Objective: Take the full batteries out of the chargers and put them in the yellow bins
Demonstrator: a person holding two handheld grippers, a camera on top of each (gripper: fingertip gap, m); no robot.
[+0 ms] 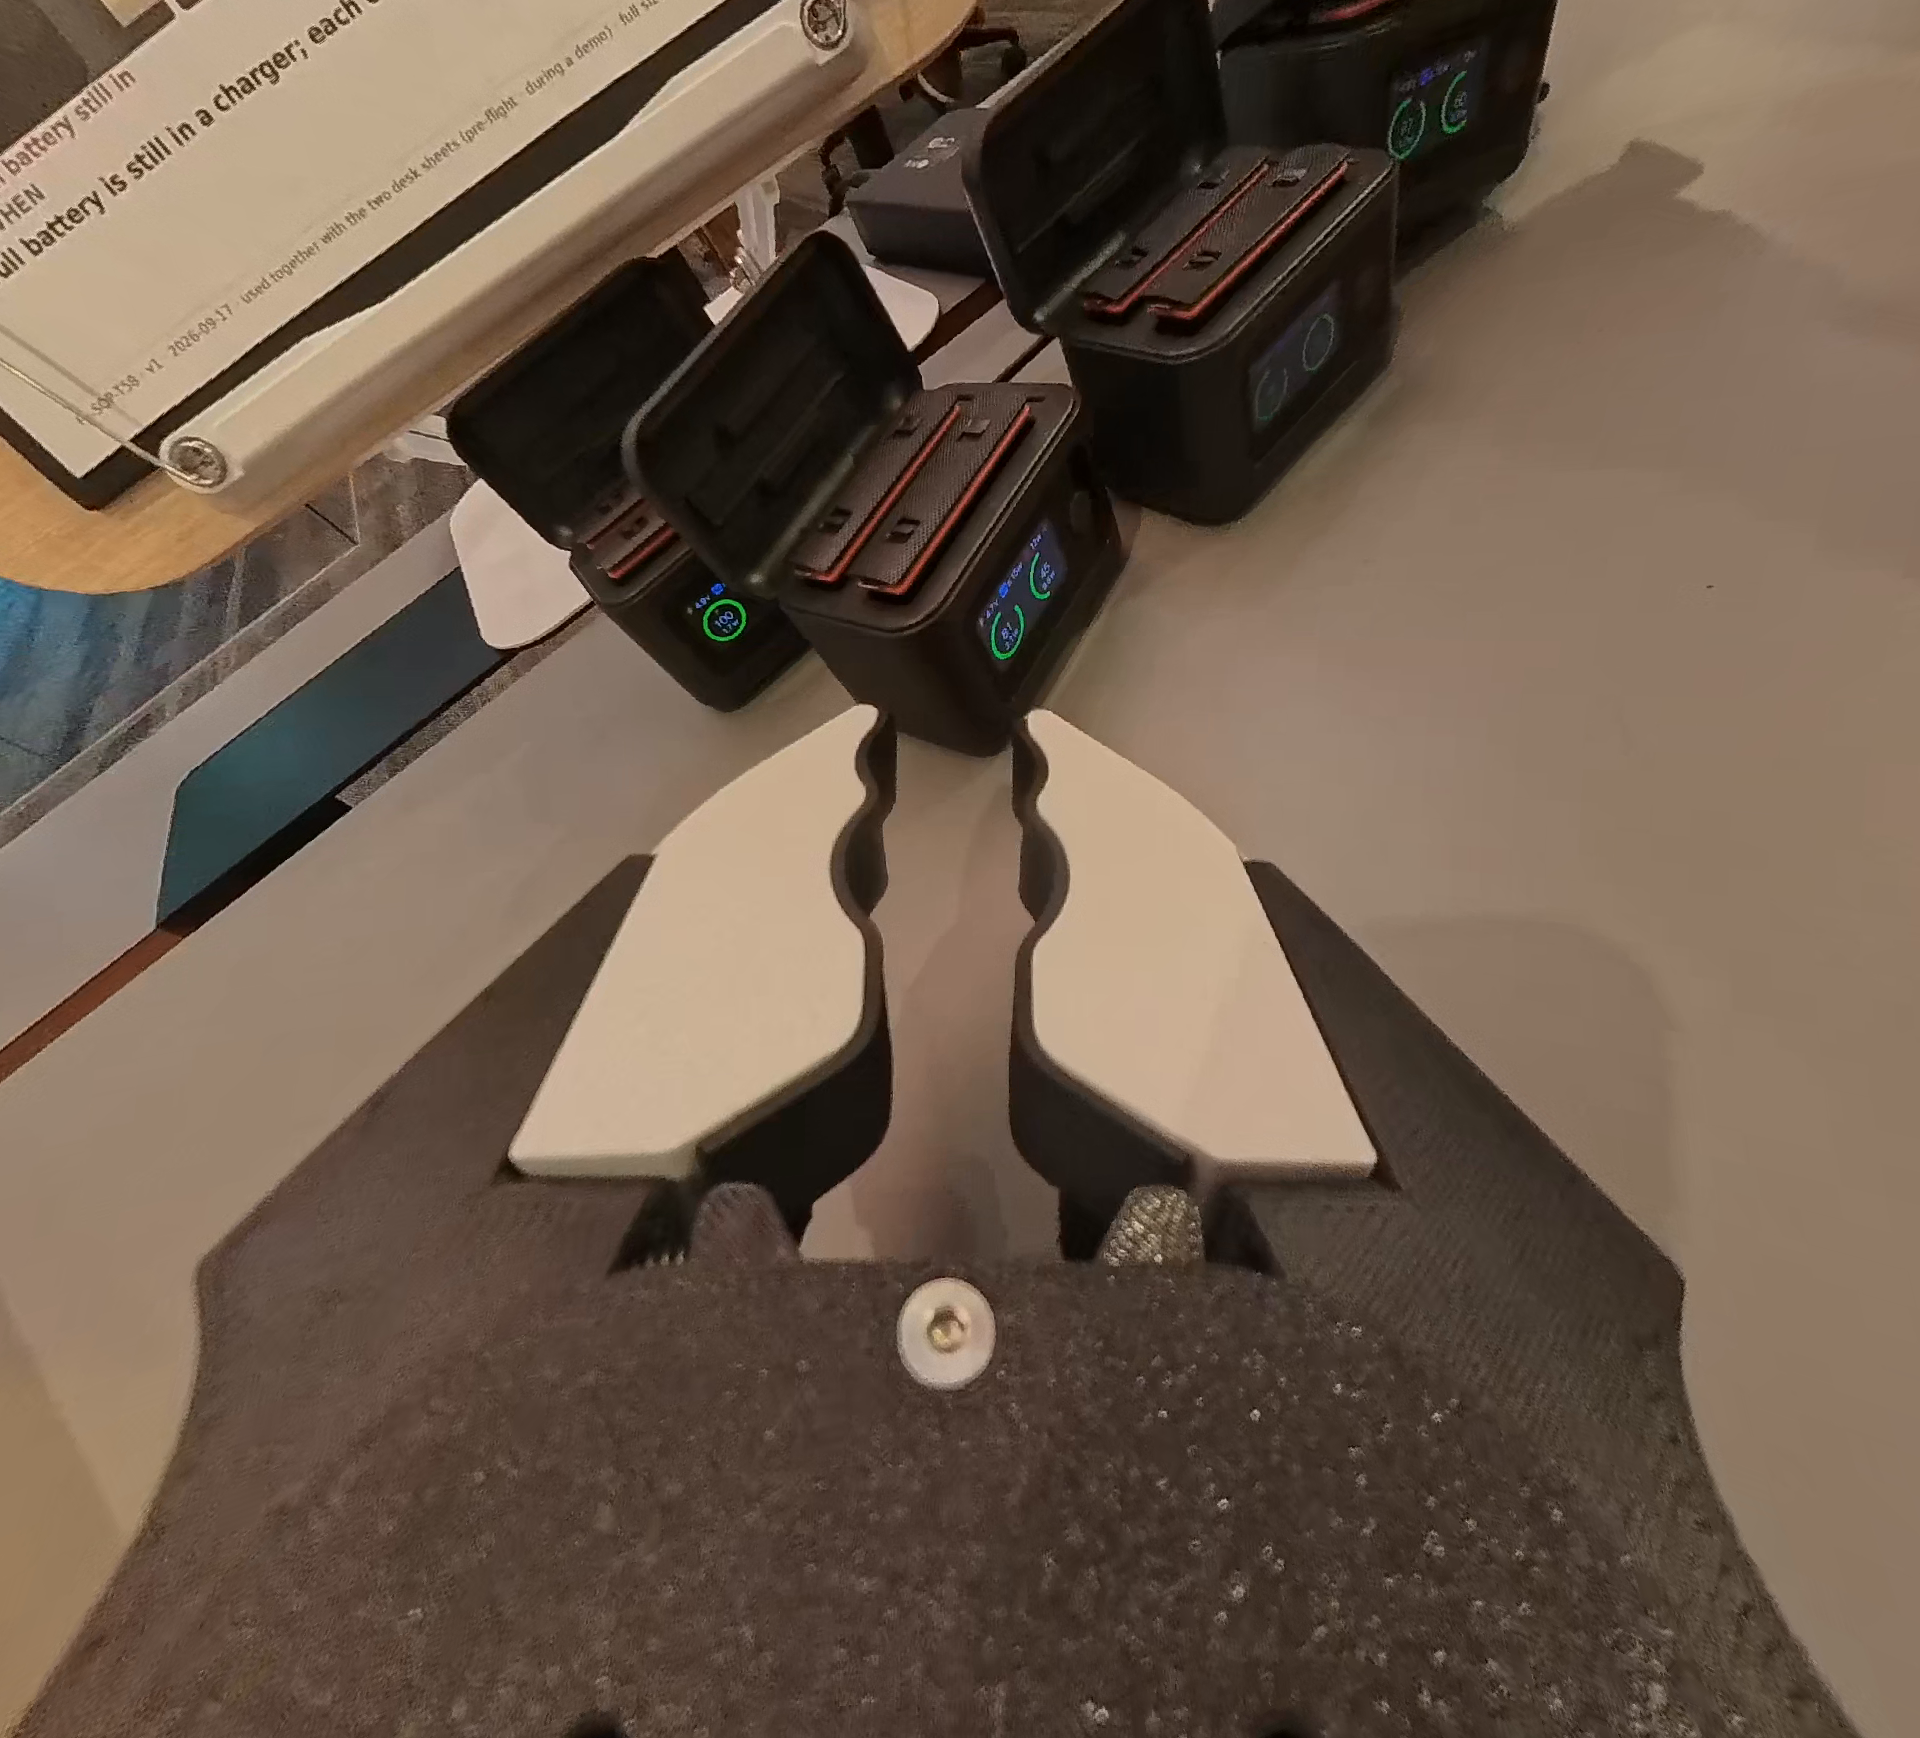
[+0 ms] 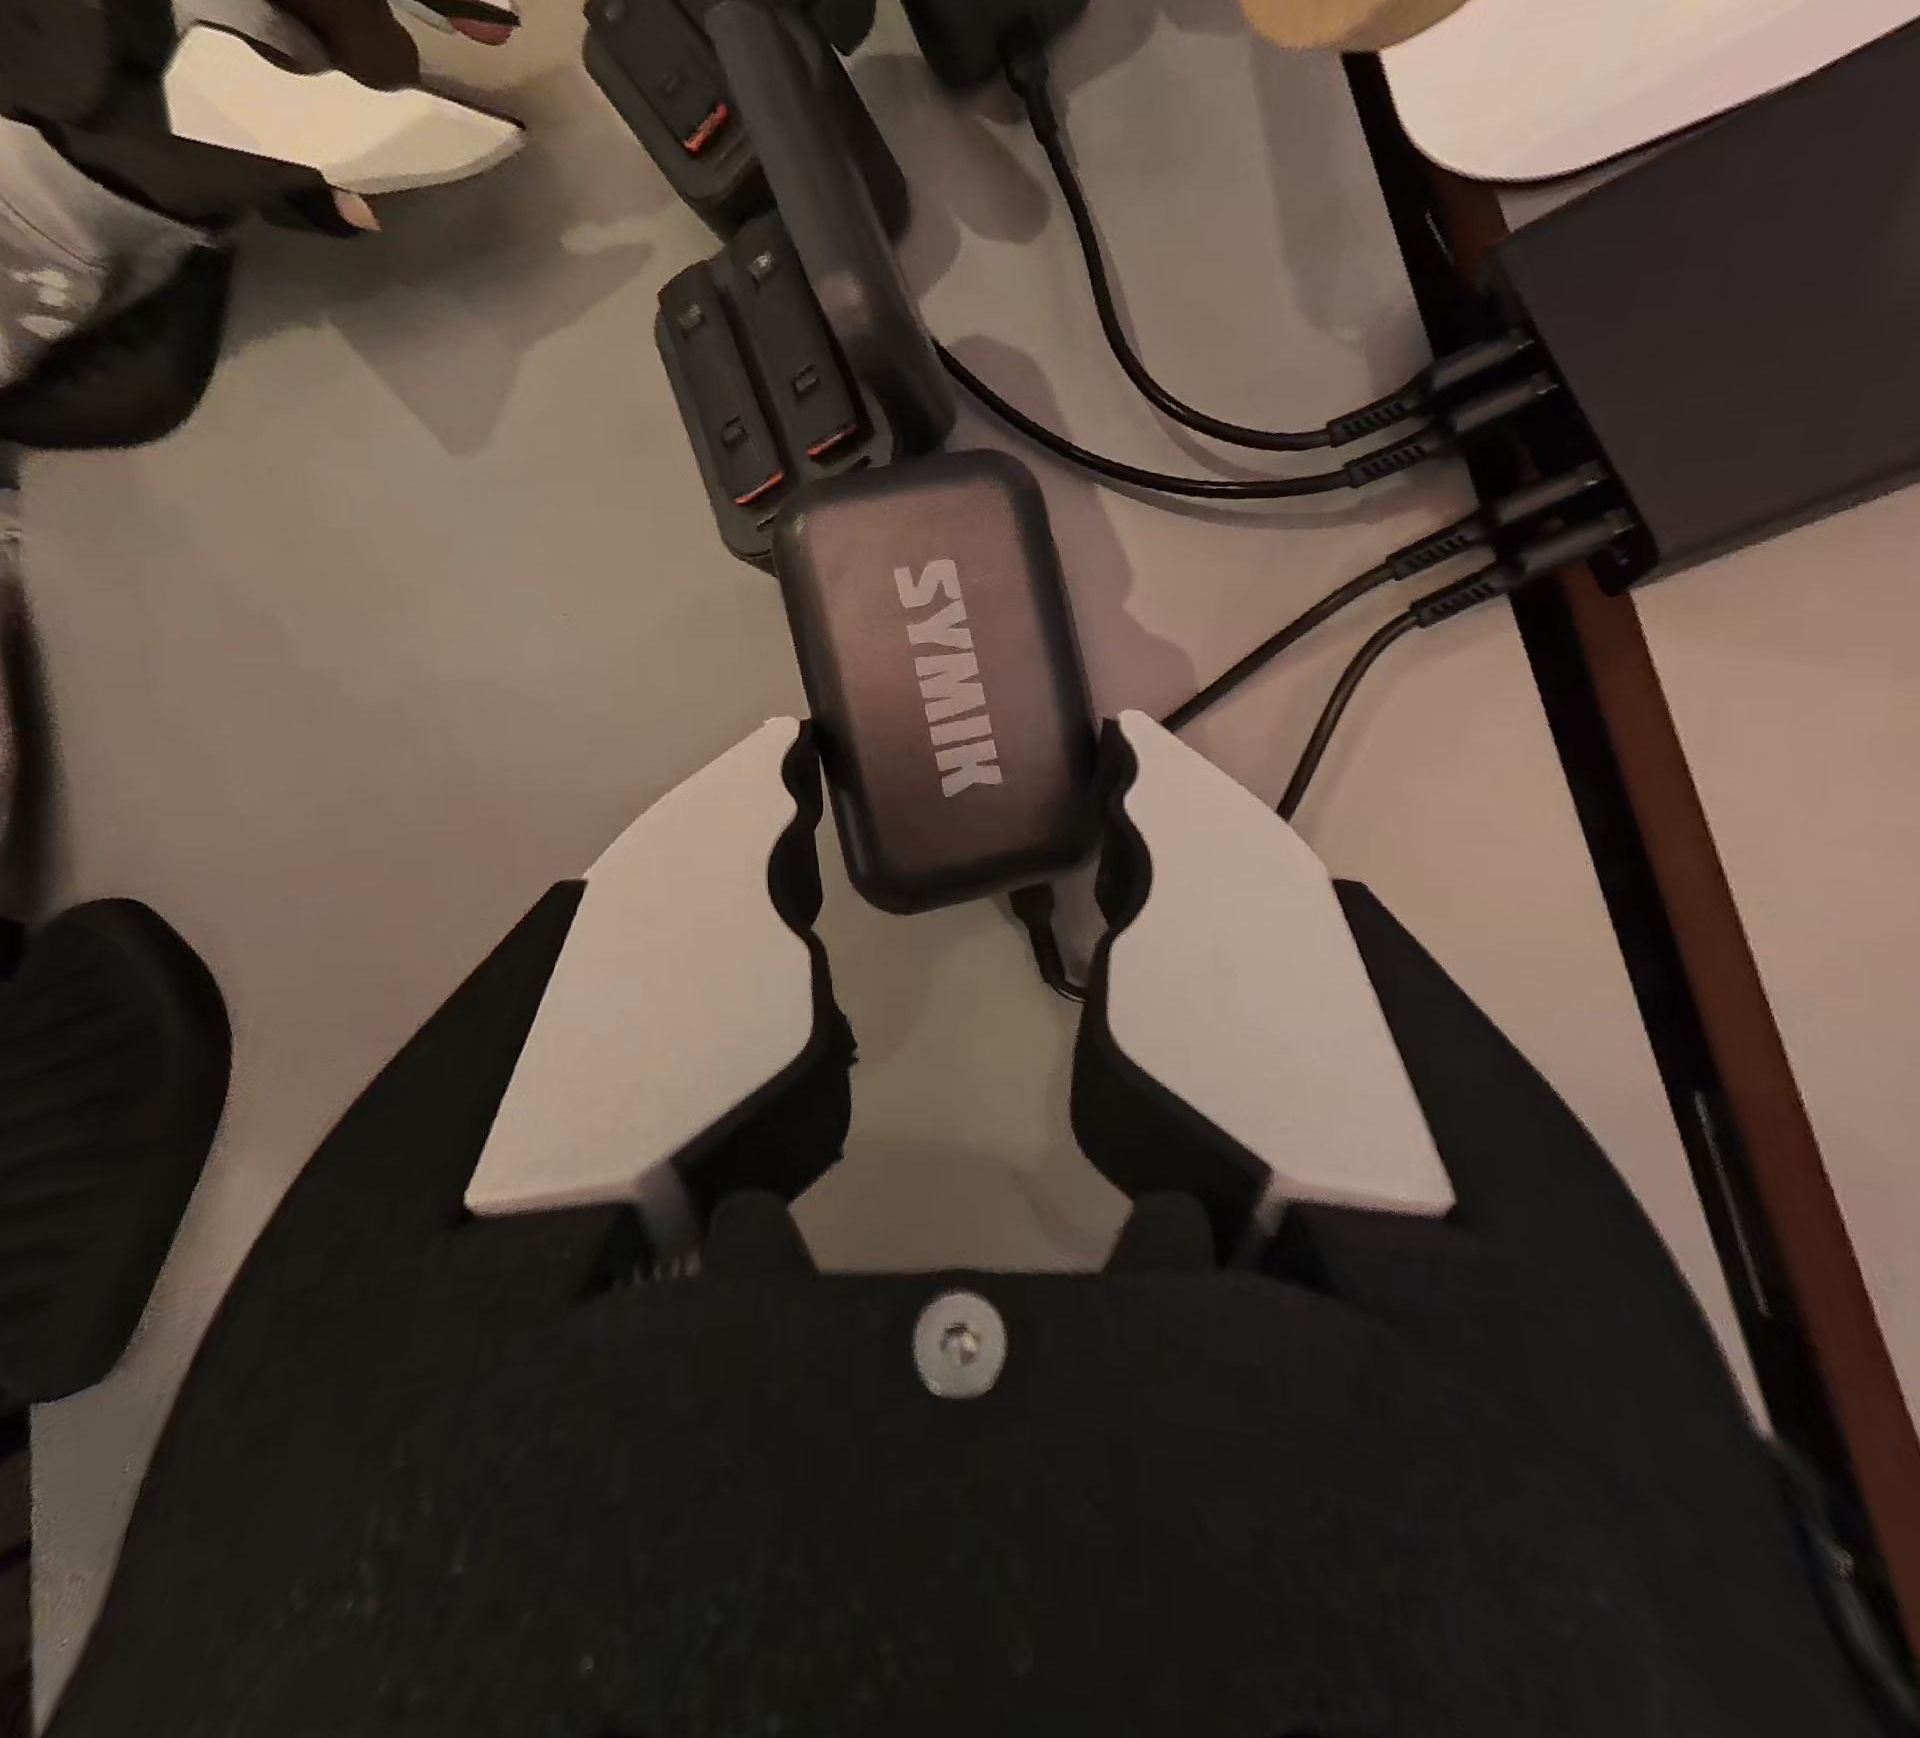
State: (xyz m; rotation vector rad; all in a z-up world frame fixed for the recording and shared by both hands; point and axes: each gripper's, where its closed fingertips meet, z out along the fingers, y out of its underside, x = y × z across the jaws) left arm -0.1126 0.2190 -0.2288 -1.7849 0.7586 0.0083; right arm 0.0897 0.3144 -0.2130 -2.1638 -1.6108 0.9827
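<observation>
Left wrist view, ahead of the left tongs (image 1: pixel 951 732): four black chargers stand on the worktop (image 1: pixel 1558 753), each with its lid raised. The nearest charger (image 1: pixel 935 608), just beyond the tong tips, holds two batteries (image 1: pixel 914 493) with red-edged tops. The charger to its left (image 1: pixel 686 618) shows one lit green ring. The third charger (image 1: pixel 1236 338), farther right, holds two batteries. The fourth charger (image 1: pixel 1403 67) is farthest; its battery count cannot be told.

Right wrist view: four black cables (image 2: pixel 1226 431) plug into one dark power block (image 2: pixel 1714 358) right of the right tongs (image 2: pixel 956 743). One wooden board (image 1: pixel 312 493) with one printed sheet hangs upper left.
</observation>
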